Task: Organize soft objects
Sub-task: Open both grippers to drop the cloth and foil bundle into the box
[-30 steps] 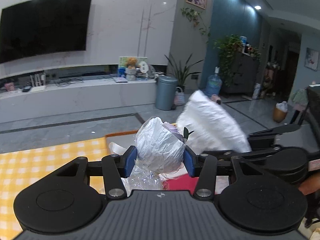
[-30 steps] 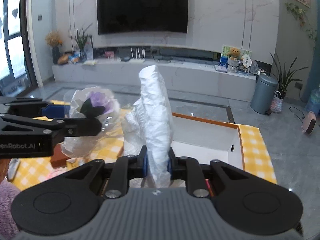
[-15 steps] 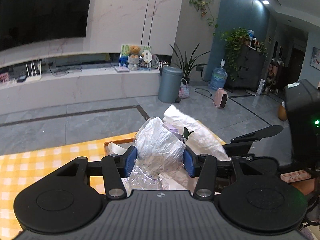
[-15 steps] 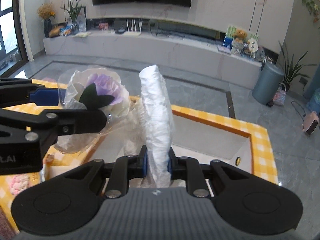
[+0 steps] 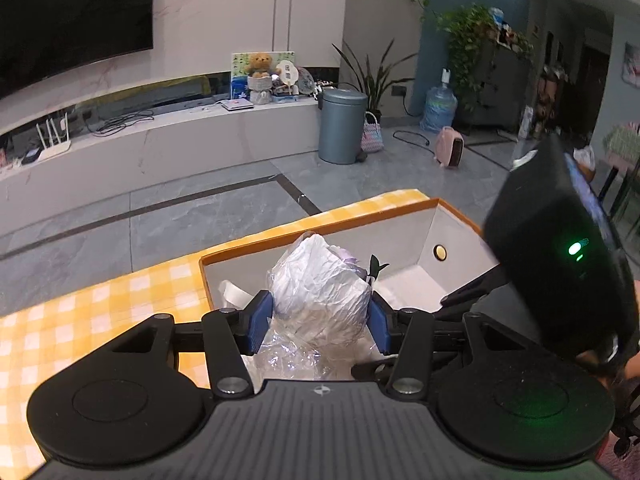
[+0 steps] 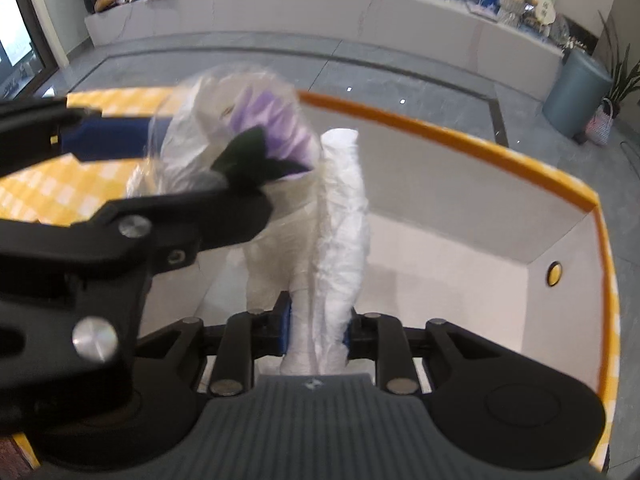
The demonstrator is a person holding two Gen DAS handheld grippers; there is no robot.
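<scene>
Honestly no readable text anywhere in these shots. The only mark I can spot is a tiny round crosshair-style emblem on each hand-held gripper's ribbed body, left (image 5: 320,390) and right (image 6: 311,383). No letters, no numbers.

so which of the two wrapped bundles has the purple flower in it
The one in the left tool: the flower bundle, purple petals and a dark leaf under clear wrap. The right tool's roll is plain white.
</scene>
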